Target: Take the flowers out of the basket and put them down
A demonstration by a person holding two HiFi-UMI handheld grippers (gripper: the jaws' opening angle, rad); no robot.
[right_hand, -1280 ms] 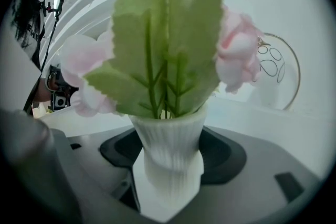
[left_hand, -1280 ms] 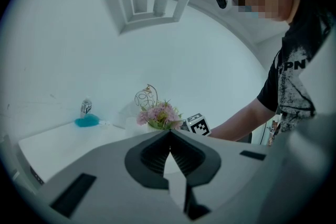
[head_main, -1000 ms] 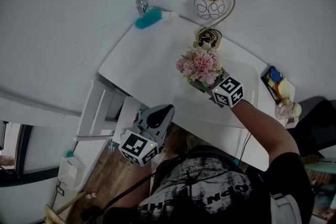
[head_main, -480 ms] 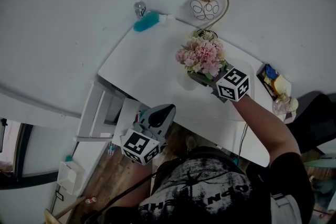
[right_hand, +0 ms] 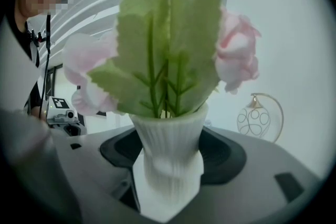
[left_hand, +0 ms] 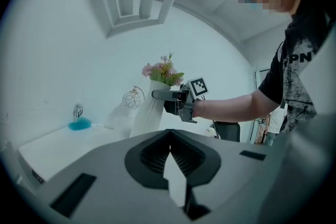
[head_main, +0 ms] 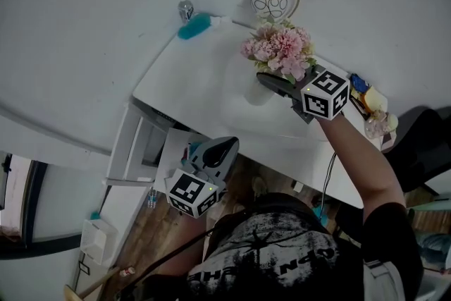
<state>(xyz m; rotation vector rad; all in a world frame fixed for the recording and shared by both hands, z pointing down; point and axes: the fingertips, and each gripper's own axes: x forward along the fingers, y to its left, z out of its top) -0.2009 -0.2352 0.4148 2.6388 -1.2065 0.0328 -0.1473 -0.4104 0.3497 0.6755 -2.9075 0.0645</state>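
Right gripper [head_main: 276, 83] was clamped on a white ribbed vase [right_hand: 169, 155], narrow at the waist and flared at the rim, with both jaws pressed to its lower body. Ruffled pink flowers [head_main: 280, 51] with saw-edged green leaves stood in it, over the far side of the smooth white table [head_main: 184, 84]. The vase foot was cut off, so contact with the table could not be told.

Left gripper [left_hand: 169, 162] had its jaws together with nothing between them, low by the near table edge.

A wire globe ornament [head_main: 270, 2] stood just behind the blooms. A fluffy teal brush [head_main: 192, 26] lay at the far left corner. Bare tabletop lay left of the vase.
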